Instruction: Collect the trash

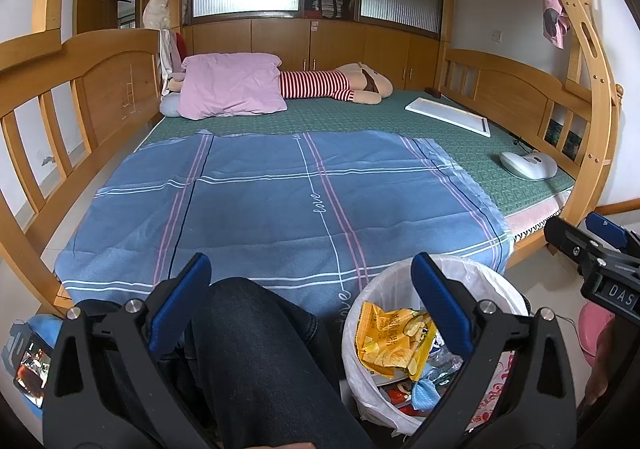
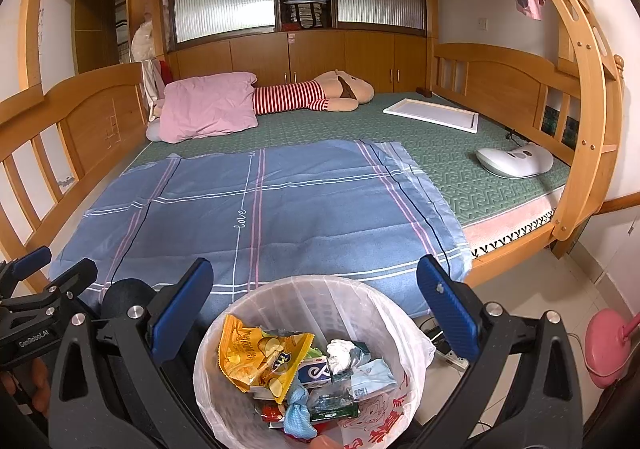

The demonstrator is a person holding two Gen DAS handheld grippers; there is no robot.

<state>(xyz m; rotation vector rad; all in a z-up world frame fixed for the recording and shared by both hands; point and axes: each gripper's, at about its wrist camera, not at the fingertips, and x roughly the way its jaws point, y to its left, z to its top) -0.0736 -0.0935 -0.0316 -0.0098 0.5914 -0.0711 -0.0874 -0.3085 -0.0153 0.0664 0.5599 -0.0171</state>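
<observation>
A white bin lined with a plastic bag (image 2: 308, 291) stands at the foot of the bed, holding a yellow chip bag (image 2: 256, 359), crumpled tissue (image 2: 340, 355) and several wrappers. It also shows in the left wrist view (image 1: 464, 277), with the chip bag (image 1: 390, 345) inside. My right gripper (image 2: 314, 303) is open and empty, its jaws spread above the bin. My left gripper (image 1: 310, 299) is open and empty over a dark-trousered knee (image 1: 256, 333), left of the bin. Each gripper shows at the edge of the other's view.
A wooden bunk bed carries a blue plaid sheet (image 2: 256, 217) on a green mat (image 2: 460, 161). A pink pillow (image 2: 208, 105), a striped plush toy (image 2: 320, 93), a white board (image 2: 432, 115) and a white device (image 2: 514, 161) lie farther back. A pink object (image 2: 604, 349) stands on the floor at right.
</observation>
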